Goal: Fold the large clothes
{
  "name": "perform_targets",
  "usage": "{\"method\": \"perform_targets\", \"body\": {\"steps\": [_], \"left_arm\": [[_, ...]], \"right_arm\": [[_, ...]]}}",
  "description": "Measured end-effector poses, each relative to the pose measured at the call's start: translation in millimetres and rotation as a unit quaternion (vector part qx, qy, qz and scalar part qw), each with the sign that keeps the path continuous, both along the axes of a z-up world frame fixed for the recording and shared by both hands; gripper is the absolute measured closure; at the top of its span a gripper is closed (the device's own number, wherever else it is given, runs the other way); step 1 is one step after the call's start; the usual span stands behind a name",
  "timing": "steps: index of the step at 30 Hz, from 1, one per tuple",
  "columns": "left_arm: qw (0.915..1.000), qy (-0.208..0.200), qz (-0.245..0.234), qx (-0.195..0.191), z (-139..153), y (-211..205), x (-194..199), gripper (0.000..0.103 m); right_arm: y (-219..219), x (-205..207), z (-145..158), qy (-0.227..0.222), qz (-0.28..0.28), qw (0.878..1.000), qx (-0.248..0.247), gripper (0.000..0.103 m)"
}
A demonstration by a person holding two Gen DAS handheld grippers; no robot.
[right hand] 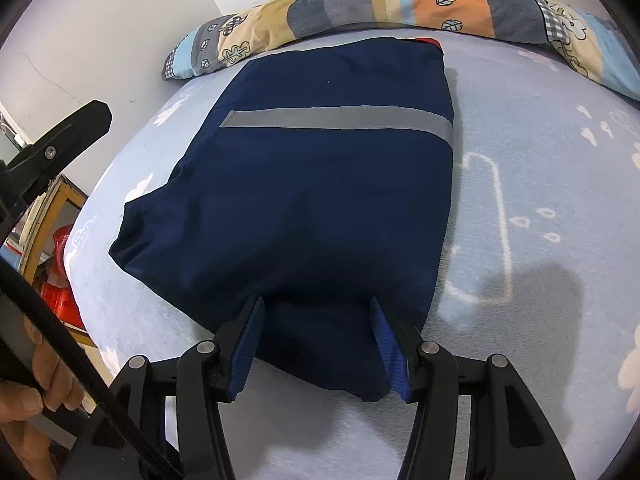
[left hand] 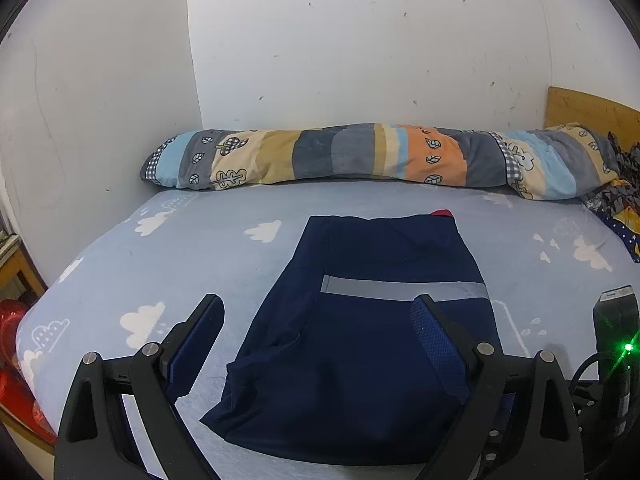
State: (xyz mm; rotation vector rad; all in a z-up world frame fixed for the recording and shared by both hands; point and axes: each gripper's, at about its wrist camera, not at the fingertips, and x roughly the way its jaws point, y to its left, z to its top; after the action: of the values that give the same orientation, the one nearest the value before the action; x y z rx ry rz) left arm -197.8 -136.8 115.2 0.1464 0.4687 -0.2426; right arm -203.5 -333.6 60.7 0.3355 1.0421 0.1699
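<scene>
A navy blue garment (left hand: 360,344) with a grey reflective stripe (left hand: 404,290) lies folded into a compact rectangle on the light blue bed sheet (left hand: 192,264); a bit of red shows at its far corner. It also shows in the right wrist view (right hand: 312,200) with its stripe (right hand: 340,120). My left gripper (left hand: 320,304) is open above the garment's near left part, holding nothing. My right gripper (right hand: 316,304) is open, its blue-padded fingers (right hand: 386,344) straddling the garment's near edge without closing on it.
A long patchwork bolster (left hand: 380,156) lies along the white wall at the back. A wooden headboard (left hand: 588,112) and crumpled patterned cloth (left hand: 620,208) are at the right. A red object (right hand: 60,280) and wooden frame (right hand: 52,208) stand off the bed's left edge.
</scene>
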Motion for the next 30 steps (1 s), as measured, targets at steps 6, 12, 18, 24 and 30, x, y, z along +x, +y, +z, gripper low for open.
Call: {"method": "perform_targets", "body": {"steps": [6, 12, 18, 24, 30], "left_arm": [[1.0, 0.0, 0.001, -0.001, -1.0, -0.4, 0.3, 0.009], [1.0, 0.002, -0.001, 0.007, -5.2, 0.0, 2.1, 0.009], [0.9995, 0.028, -0.004, 0.015, -12.1, 2.8, 16.7, 0.009], [0.9858, 0.162, 0.038, 0.021, -55.5, 30.8, 68.1, 0.009], [0.9637, 0.259, 0.062, -0.009, -94.8, 57.7, 89.5, 0.009]], "right_arm": [[1.7, 1.0, 0.4, 0.001, -0.001, 1.0, 0.0, 0.043], [2.9, 1.1, 0.8, 0.001, -0.002, 1.0, 0.0, 0.043], [1.9, 1.3, 1.0, 0.003, -0.003, 1.0, 0.002, 0.043], [-19.1, -1.3, 5.4, 0.005, -0.036, 0.998, 0.047, 0.043], [-33.4, -2.0, 4.7, 0.011, -0.055, 0.997, 0.055, 0.043]]}}
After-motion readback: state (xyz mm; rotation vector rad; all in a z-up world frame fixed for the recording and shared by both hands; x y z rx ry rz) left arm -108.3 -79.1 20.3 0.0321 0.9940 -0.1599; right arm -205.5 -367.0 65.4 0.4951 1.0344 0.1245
